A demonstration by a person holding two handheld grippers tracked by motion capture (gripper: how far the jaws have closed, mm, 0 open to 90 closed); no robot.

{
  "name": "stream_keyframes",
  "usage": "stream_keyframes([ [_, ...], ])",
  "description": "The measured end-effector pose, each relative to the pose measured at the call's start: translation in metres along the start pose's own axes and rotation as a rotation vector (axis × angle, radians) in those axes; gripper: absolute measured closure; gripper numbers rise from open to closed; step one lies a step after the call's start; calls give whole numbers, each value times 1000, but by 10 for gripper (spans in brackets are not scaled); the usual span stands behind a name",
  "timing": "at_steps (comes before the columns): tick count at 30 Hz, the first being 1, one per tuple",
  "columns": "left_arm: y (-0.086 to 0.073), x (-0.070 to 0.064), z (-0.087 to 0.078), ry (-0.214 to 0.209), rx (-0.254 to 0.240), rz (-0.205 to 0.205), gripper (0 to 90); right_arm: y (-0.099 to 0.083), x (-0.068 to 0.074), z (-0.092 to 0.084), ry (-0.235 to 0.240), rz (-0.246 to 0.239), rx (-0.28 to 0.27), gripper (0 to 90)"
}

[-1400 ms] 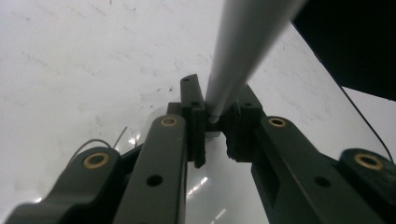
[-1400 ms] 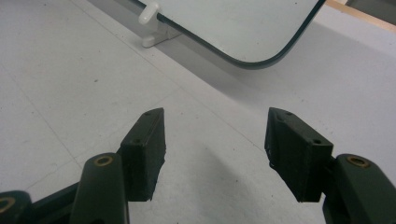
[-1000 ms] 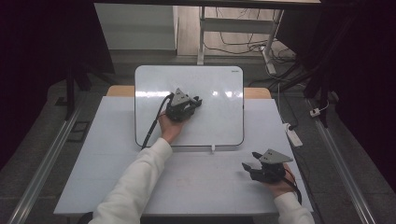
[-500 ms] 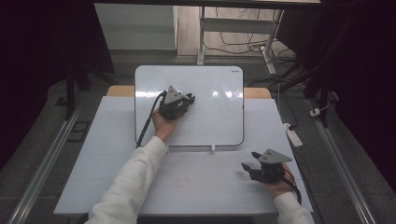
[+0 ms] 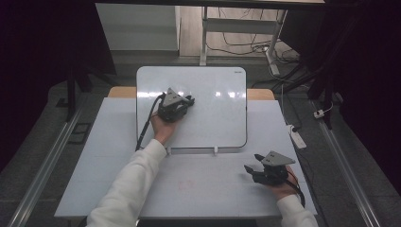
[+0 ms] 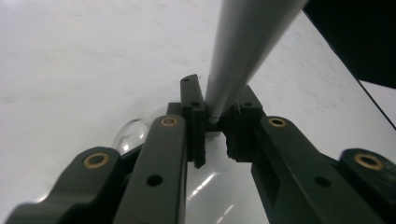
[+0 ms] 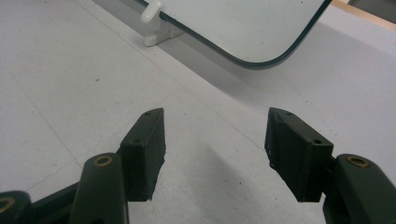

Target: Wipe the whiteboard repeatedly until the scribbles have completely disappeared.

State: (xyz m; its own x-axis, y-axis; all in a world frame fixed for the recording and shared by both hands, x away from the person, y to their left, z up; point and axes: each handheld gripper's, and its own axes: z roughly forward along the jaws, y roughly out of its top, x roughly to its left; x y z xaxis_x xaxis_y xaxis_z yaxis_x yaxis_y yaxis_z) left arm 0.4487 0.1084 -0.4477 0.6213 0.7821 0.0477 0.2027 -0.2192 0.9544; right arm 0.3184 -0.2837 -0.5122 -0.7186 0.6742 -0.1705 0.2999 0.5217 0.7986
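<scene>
A white glass board (image 5: 217, 109) stands tilted on small white feet at the back of the table. My left gripper (image 5: 188, 101) is held against the board's left half, shut on a grey marker (image 6: 247, 46). In the left gripper view the marker runs up and away from between the jaws, whose tips (image 6: 215, 100) are close to the glossy board (image 6: 70, 56). My right gripper (image 5: 250, 169) rests near the table's front right, open, nothing between its fingers (image 7: 215, 140). Ahead of it lies the board's rounded lower corner (image 7: 243, 28).
The pale table top (image 5: 108, 156) stretches in front of the board, with a faint red mark (image 5: 186, 183) near its front middle. A white foot (image 7: 154, 23) props the board's lower edge. A power strip (image 5: 298, 137) lies on the floor at the right.
My left gripper has slid a little to the left across the board with the marker. The right gripper has stayed where it was.
</scene>
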Motion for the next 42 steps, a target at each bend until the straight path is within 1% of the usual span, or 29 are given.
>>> stream_keyframes([
  [2, -1, 12, -7, 16, -13, -34, 785, 0, 0, 0, 1, -1, 0, 380],
  [4, -2, 17, -11, 20, -16, -47, 786, 0, 1, 1, 2, -4, 1, 380],
  [5, -2, 15, -11, 24, -17, -47, 786, 0, 1, 1, 3, -4, 2, 380],
  [6, -3, 12, -10, 17, -14, -46, 785, 0, 1, 2, 3, -4, 2, 381],
  [7, -4, 8, -7, 2, -12, -43, 785, 0, 1, 2, 4, -5, 3, 380],
  [9, -6, -1, -3, -16, -2, -15, 786, 1, 1, 2, 4, -5, 4, 380],
  [10, -6, -3, -2, -13, 2, 1, 786, 1, 2, 2, 4, -6, 4, 380],
  [11, -5, -2, -3, -15, 2, 2, 785, 1, 2, 2, 4, -7, 4, 380],
  [12, -5, 2, -4, -18, 0, -7, 785, 1, 2, 2, 3, -7, 4, 380],
  [13, -4, 7, -6, -9, -1, -12, 785, 1, 2, 2, 3, -6, 5, 380],
  [14, -3, 12, -9, 9, -5, -15, 785, 1, 2, 2, 2, -6, 5, 380],
  [17, 2, 32, -19, 48, -20, -65, 785, 1, 2, 1, -1, -5, 3, 380],
  [19, 3, 38, -22, 59, -22, -75, 785, 1, 1, 1, 2, -3, 4, 379],
  [20, 3, 38, -22, 58, -22, -75, 785, 1, 1, 1, 3, -4, 4, 379],
  [22, 2, 34, -20, 50, -18, -67, 785, 1, 2, 2, 5, -7, 7, 379],
  [27, 2, 13, -3, -6, -13, -42, 785, 1, 2, 2, 3, -8, 6, 380],
  [28, 3, 9, 1, -14, -10, -31, 785, 1, 2, 2, 2, -8, 7, 380],
  [29, 4, 5, 2, -11, -7, -12, 785, 1, 2, 2, 2, -8, 7, 379],
  [30, 5, 5, 3, -4, -5, 2, 785, 1, 2, 2, 1, -9, 6, 379],
  [32, 6, 12, -1, 2, -7, -9, 785, 1, 1, 1, 1, -2, 5, 379],
  [33, 6, 17, -4, 18, -13, -24, 785, 0, 1, 2, 2, 0, 6, 379],
  [34, 6, 24, -8, 23, -20, -48, 785, 0, 1, 2, 3, 0, 7, 379],
  [35, 5, 28, -10, 22, -25, -68, 785, 0, 1, 2, 4, -4, 8, 379],
  [36, 5, 30, -12, 21, -26, -74, 785, 0, 1, 2, 6, -7, 8, 379],
  [37, 4, 29, -11, 28, -26, -71, 785, 0, 1, 2, 7, -8, 9, 379],
  [38, 4, 25, -10, 24, -21, -67, 785, 0, 1, 2, 6, -8, 9, 379],
  [40, 2, 16, -5, -2, -14, -56, 785, 0, 1, 2, 5, -6, 6, 379],
  [42, -1, 3, 1, -30, -2, -32, 785, 0, 1, 2, 4, -4, 3, 379],
])
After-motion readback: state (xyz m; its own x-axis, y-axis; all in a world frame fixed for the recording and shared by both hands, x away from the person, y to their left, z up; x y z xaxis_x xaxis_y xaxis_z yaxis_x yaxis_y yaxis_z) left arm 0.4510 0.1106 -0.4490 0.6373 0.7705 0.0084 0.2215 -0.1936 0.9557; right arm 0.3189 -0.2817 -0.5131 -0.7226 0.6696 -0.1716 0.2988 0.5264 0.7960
